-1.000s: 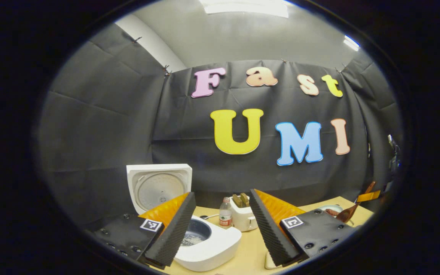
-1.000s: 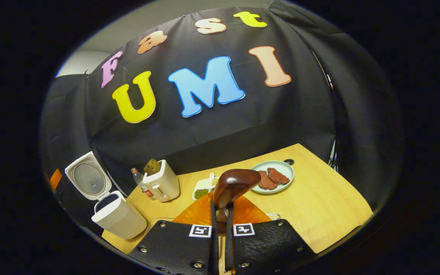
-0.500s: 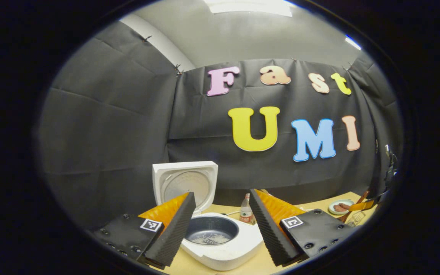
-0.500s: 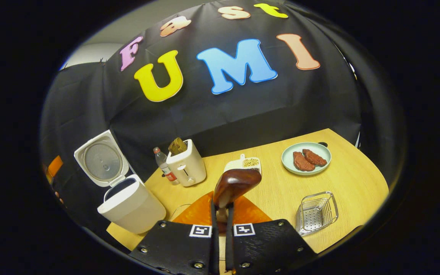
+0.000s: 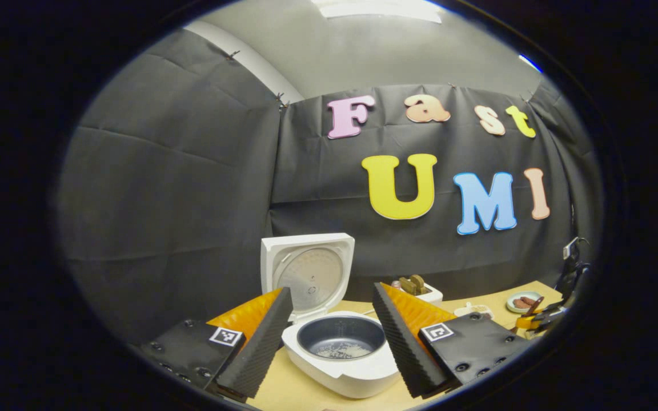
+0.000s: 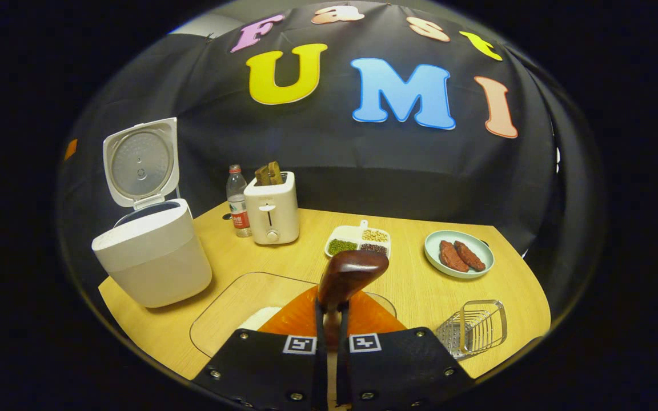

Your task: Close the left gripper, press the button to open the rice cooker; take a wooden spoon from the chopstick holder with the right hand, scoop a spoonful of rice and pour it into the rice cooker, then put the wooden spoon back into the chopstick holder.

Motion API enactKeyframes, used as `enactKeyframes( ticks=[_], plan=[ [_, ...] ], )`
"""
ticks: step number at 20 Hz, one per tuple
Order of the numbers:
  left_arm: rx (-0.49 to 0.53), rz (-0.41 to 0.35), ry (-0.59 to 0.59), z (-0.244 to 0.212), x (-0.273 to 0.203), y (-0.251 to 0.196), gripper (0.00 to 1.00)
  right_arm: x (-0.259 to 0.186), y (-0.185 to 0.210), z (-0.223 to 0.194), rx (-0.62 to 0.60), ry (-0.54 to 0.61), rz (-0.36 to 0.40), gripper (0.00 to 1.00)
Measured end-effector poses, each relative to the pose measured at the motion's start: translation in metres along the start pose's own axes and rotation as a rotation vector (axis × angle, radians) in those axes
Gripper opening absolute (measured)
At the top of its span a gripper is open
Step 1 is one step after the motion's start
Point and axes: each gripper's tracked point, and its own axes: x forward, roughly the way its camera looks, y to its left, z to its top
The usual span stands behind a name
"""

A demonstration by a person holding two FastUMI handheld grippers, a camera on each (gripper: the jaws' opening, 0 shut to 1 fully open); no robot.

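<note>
along the bottom of the left gripper view, the left gripper [image 5: 332,342] stood wide open with nothing between its fingers. between and beyond them sat the rice cooker [image 5: 337,354] on the wooden table [image 5: 289,394], lid [image 5: 308,274] raised upright at the back. this view looked down into the dark inner pot [image 5: 340,338], where a thin layer of white rice [image 5: 334,353] lay on the bottom. behind the right finger rose a toaster [image 5: 420,289] holding brown slices. at the far right edge, small and partly blurred, were a plate of red meat [image 5: 524,302] and the other gripper with the spoon; its detail could not be read.

at the bottom of the right gripper view, the right gripper [image 6: 330,337] was closed on the handle of the wooden spoon [image 6: 350,275], both fingers pressing it, the dark bowl standing up above the fingertips. this view showed the cooker [image 6: 149,257] from the side at the left, lid open, pot interior hidden. it also showed a water bottle [image 6: 239,201] just beside the toaster [image 6: 272,208], a divided dish of grains [image 6: 358,242], the meat plate [image 6: 459,254], a clear tray [image 6: 237,311] with white rice under the gripper, and the wire chopstick holder [image 6: 474,328] lying at the lower right, well apart from the cooker.
</note>
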Motion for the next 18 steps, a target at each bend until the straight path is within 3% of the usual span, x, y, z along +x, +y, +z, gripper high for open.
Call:
enactKeyframes(
  ticks=[6, 9, 18],
  plan=[
    [-0.009, 0.006, -0.008, -0.001, -0.003, 0.006, 0.98, -0.001, 0.044, -0.008, -0.052, 0.014, 0.099, 0.07],
    [-0.013, 0.009, 0.002, -0.003, -0.002, 0.006, 0.95, -0.002, 0.058, -0.012, -0.012, 0.034, 0.154, 0.07],
    [-0.025, 0.01, 0.002, 0.003, 0.0, 0.003, 0.98, 0.007, 0.025, -0.012, 0.463, 0.092, 0.206, 0.07]
  ],
)
